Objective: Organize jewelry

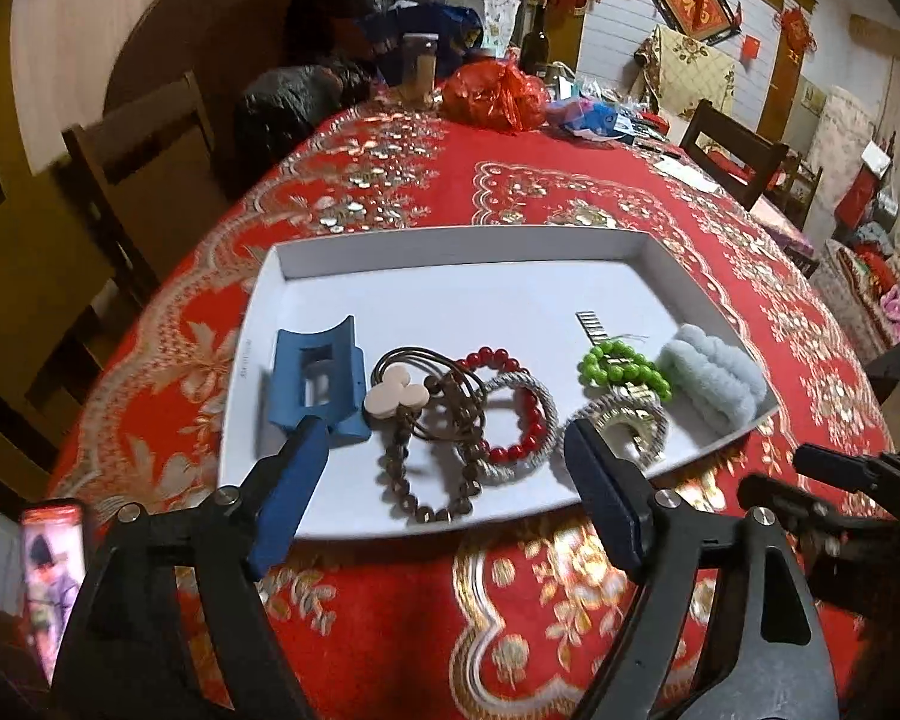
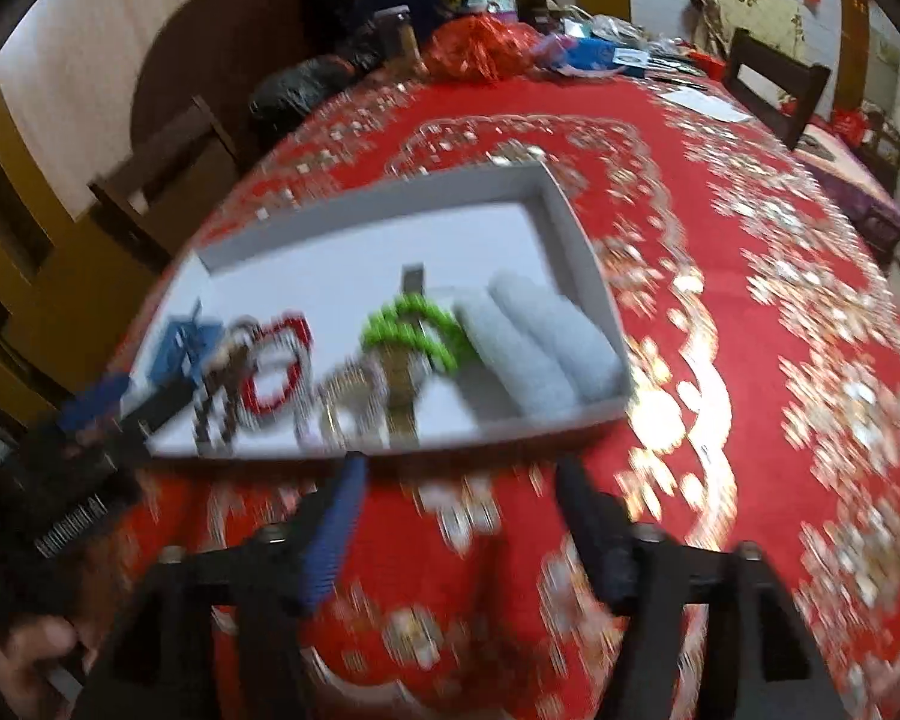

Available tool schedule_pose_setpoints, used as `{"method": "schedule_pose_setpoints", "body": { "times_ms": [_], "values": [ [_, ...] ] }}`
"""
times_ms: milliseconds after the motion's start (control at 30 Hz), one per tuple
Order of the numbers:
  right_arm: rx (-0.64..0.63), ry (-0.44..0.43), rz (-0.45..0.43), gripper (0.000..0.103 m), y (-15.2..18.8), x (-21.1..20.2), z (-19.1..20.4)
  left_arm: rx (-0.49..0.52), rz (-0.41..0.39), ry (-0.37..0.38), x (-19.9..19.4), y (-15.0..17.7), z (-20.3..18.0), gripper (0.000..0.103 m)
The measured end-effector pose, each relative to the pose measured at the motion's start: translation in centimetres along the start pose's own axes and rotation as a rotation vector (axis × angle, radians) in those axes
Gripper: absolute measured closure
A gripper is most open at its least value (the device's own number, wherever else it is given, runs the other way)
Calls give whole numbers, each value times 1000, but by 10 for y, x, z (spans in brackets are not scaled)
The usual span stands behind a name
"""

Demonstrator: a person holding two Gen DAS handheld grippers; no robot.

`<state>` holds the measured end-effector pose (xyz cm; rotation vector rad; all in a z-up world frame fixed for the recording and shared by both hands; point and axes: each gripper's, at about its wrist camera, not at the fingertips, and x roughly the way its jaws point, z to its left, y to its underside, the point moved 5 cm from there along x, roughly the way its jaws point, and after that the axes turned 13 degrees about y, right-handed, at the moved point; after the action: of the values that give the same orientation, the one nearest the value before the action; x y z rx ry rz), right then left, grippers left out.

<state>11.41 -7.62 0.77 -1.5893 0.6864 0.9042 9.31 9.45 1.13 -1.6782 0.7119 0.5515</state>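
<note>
A white tray on the red tablecloth holds a row of pieces: a blue hair claw, a brown hair tie with a cream charm, a brown bead bracelet, a red bead bracelet, a green bead bracelet, a gold watch and a pale fluffy scrunchie. My left gripper is open over the tray's near edge, empty. My right gripper is open just short of the tray, empty; that view is blurred.
The table has a red and gold cloth. At its far end are a red bag, a jar, a bottle and clutter. Wooden chairs stand around it. A phone shows at lower left.
</note>
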Motion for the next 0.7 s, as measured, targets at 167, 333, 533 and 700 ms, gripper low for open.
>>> {"method": "schedule_pose_setpoints", "body": {
  "times_ms": [167, 333, 533, 700],
  "values": [
    [-36, 57, -63, 27, 27, -30, -6, 37, 45, -13, -14, 14, -14, 12],
    [-15, 90, -106, 27, 45, -43, -19, 43, 69, -24, -20, 31, -22, 1],
    [38, 91, -99, 27, 64, -34, -30, 127, 60, -42, -31, 45, -42, 1],
    [22, 68, -126, 27, 63, -41, -20, 52, 47, -14, -39, 51, -40, 1]
  ]
}}
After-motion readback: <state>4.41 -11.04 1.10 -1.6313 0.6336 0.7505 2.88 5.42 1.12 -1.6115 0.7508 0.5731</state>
